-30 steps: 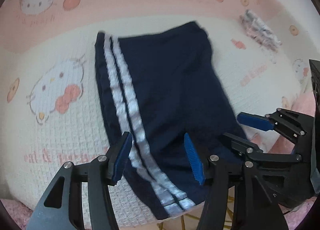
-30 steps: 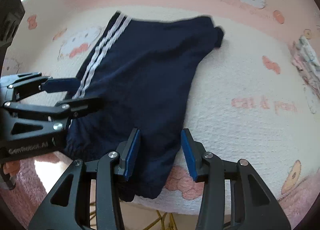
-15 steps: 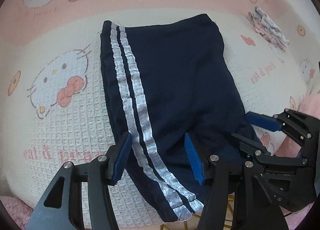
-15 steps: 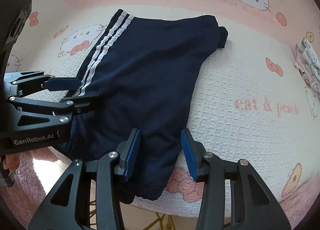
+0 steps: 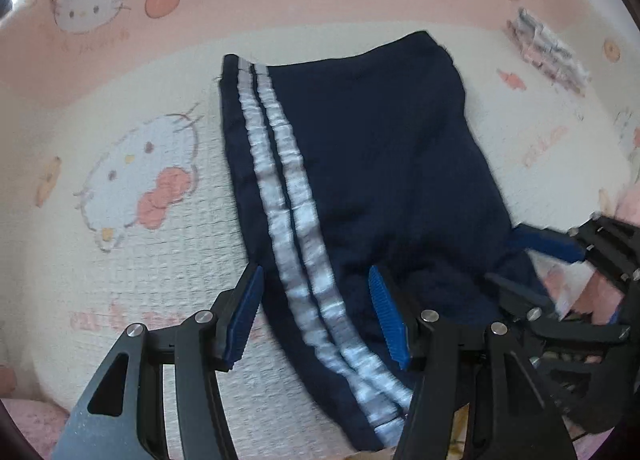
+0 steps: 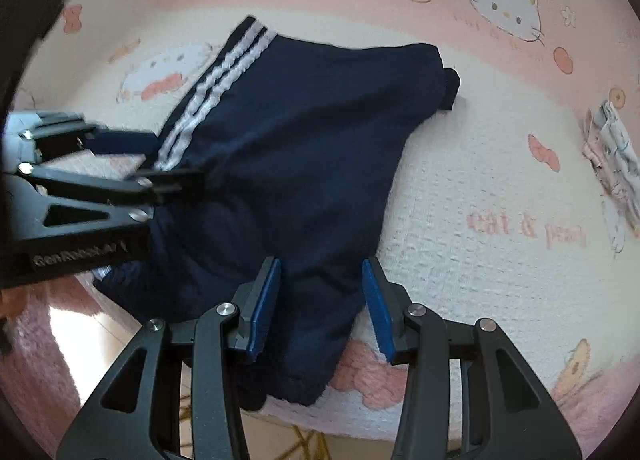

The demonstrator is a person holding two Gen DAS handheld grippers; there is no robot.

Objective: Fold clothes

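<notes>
Navy shorts (image 5: pixel 372 163) with two white side stripes (image 5: pixel 280 179) lie flat on a cream and pink cartoon-cat blanket (image 5: pixel 140 260); their near end hangs over the front edge. They also show in the right wrist view (image 6: pixel 288 163). My left gripper (image 5: pixel 316 316) is open, its jaws straddling the striped side near the front edge. My right gripper (image 6: pixel 320 304) is open over the plain side of the near end. Each gripper shows in the other's view, the right one (image 5: pixel 532 264) and the left one (image 6: pixel 132 163). Neither holds cloth.
A small folded patterned cloth (image 5: pixel 548 51) lies at the far right of the blanket, also in the right wrist view (image 6: pixel 616 163). The blanket's front edge (image 6: pixel 360 424) drops to a pink rug (image 6: pixel 36 344) and shiny floor (image 6: pixel 100 344) below.
Both grippers have moved forward slightly over the shorts' near end. The jaws stay open and the shorts have not shifted.
</notes>
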